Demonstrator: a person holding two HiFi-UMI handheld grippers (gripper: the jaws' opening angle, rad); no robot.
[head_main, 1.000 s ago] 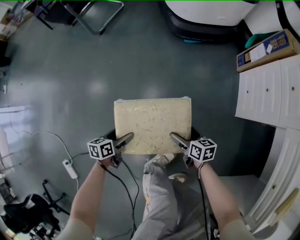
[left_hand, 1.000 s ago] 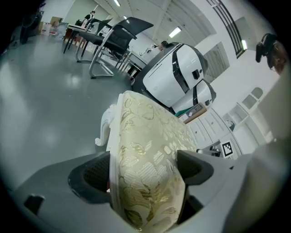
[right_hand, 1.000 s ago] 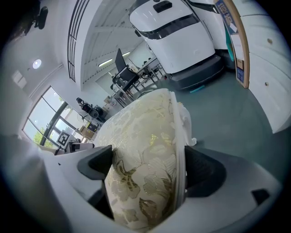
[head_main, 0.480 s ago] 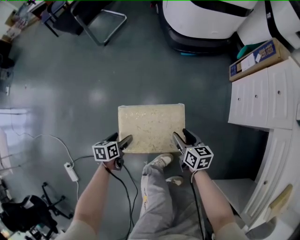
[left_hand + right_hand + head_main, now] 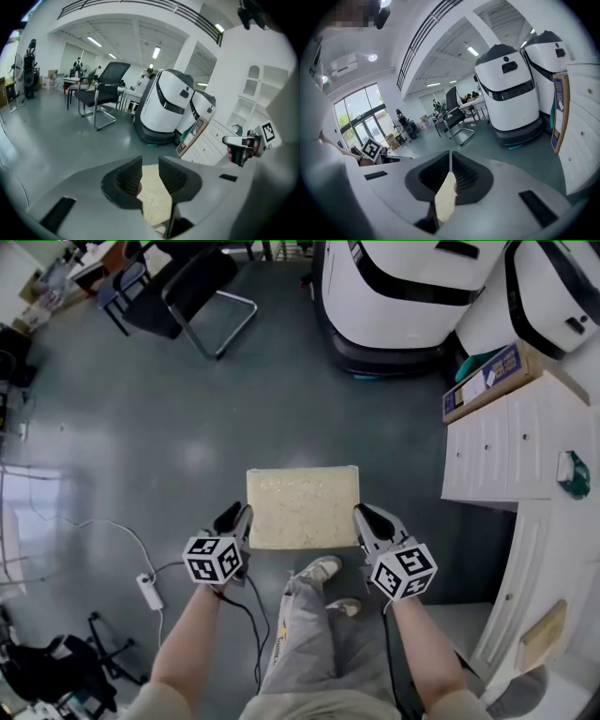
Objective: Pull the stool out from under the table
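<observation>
Left gripper, jaws just narrowed to a slim gap, holding nothing; cushioned stool on open grey floor between both grippers, just beyond the person's shoe; right gripper, jaws just closed together, empty; a forward step might knock the stool askew.

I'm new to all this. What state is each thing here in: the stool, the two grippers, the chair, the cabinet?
stool: upright on the open floor, held by neither gripper.
left gripper: jaws have just been closing, narrow gap left, nothing between them.
right gripper: jaws have just closed, together, empty.
black chair: upright, unoccupied.
white cabinet: drawers shut.
</observation>
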